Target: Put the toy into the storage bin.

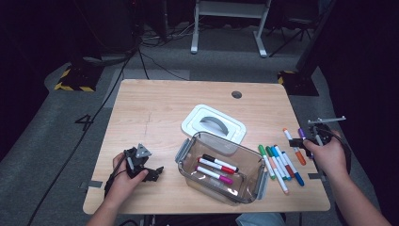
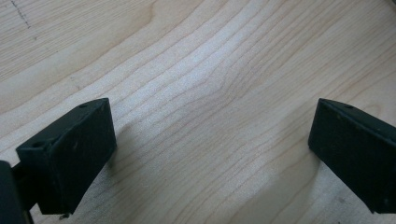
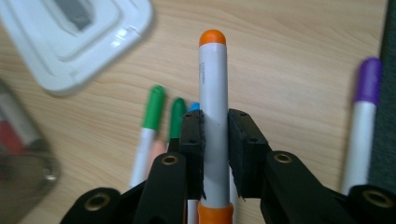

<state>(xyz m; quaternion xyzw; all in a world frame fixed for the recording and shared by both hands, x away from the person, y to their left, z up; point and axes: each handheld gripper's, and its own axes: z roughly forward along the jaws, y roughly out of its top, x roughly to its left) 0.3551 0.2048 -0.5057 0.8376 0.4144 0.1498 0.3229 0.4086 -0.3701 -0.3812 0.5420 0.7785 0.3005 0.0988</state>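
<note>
The right gripper (image 3: 215,154) is clamped on an orange marker (image 3: 213,107), lifted above the loose markers (image 1: 277,162) at the table's (image 1: 155,108) right side. Gripped mid-barrel, it could swivel or slip on the way left and catch the clear box's (image 1: 184,151) rim. The box holds 3 markers (image 1: 215,168); its white lid (image 1: 214,123) lies just beyond. The left gripper (image 2: 205,154) rests open, near left.

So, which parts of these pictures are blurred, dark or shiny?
High view: the room beyond the table is dark, and the clear container shows glare. Right gripper view: the held orange marker is sharp, the white lid blurred. Left gripper view: evenly lit wood.
</note>
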